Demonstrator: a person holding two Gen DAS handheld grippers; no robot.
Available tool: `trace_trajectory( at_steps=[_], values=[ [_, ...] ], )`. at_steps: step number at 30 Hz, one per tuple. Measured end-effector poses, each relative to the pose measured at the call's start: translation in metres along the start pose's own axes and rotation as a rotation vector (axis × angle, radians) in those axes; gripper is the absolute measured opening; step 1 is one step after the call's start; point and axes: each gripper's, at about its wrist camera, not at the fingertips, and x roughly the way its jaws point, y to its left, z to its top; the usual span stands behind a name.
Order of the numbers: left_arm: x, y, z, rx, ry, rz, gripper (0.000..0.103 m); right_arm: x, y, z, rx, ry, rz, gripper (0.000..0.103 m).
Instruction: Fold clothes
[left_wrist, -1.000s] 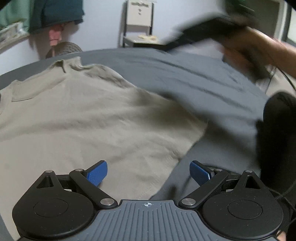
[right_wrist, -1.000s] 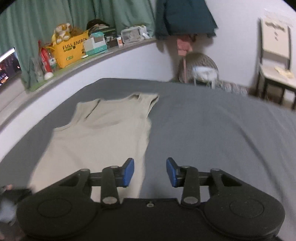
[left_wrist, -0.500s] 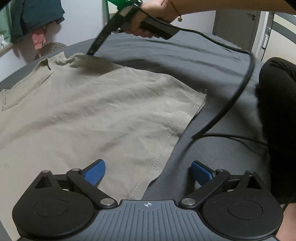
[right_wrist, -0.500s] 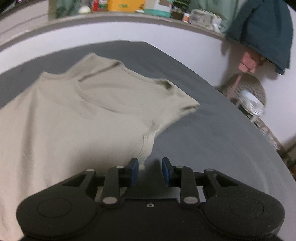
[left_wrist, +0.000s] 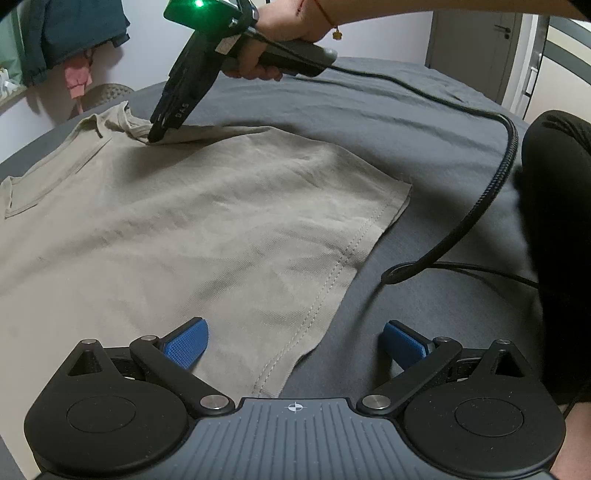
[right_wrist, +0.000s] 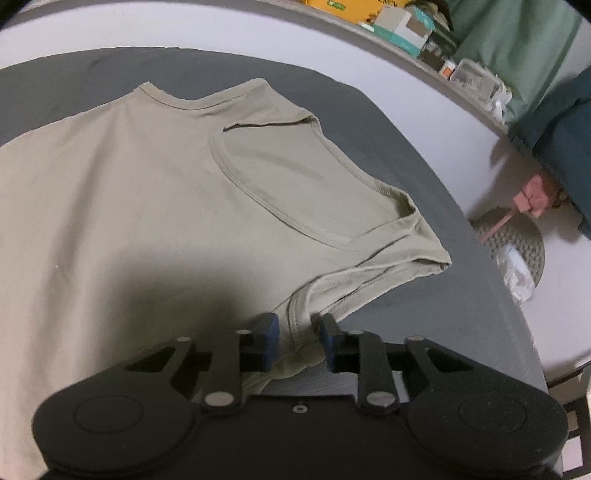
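Note:
A beige sleeveless top (left_wrist: 184, 229) lies flat on the dark grey bed (left_wrist: 369, 122). My left gripper (left_wrist: 295, 347) is open and hovers just above the top's near hem corner, one pad over the cloth, the other over the sheet. A hand (left_wrist: 280, 22) holds my right gripper (left_wrist: 152, 137), whose tip is down at the far shoulder strap. In the right wrist view the top (right_wrist: 129, 203) fills the left, and the right gripper (right_wrist: 298, 332) has the armhole edge bunched between its blue pads. Its jaws are closing, with a small gap still showing.
The right gripper's black cable (left_wrist: 491, 192) loops across the sheet at right. A person's dark-clad leg (left_wrist: 561, 221) rests at the right edge. Behind the bed are a cluttered shelf (right_wrist: 399, 26), a round basket (right_wrist: 517, 243) and hanging dark clothes (left_wrist: 74, 33).
The right gripper swung down and rolled, coming from above the bed to the top's shoulder, and its jaws narrowed around the armhole edge. The left gripper stayed almost still.

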Motion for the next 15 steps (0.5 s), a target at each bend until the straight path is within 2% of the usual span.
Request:
trace_trajectory(
  at_steps=[3,8,14,15],
  values=[
    [0.000,0.001,0.000,0.001,0.000,-0.002,0.102,-0.005,-0.012,-0.002,0.015,0.018,0.014,0.012],
    [0.000,0.001,-0.002,0.005,0.001,-0.001,0.102,-0.007,-0.034,-0.012,-0.012,0.085,-0.090,0.011],
    [-0.001,0.000,-0.003,0.008,0.001,-0.001,0.102,0.005,-0.043,-0.020,0.104,0.158,-0.113,0.013],
    [-0.002,0.001,-0.003,0.008,0.002,-0.001,0.102,0.006,-0.044,-0.021,0.137,0.164,-0.115,0.016]
  ],
)
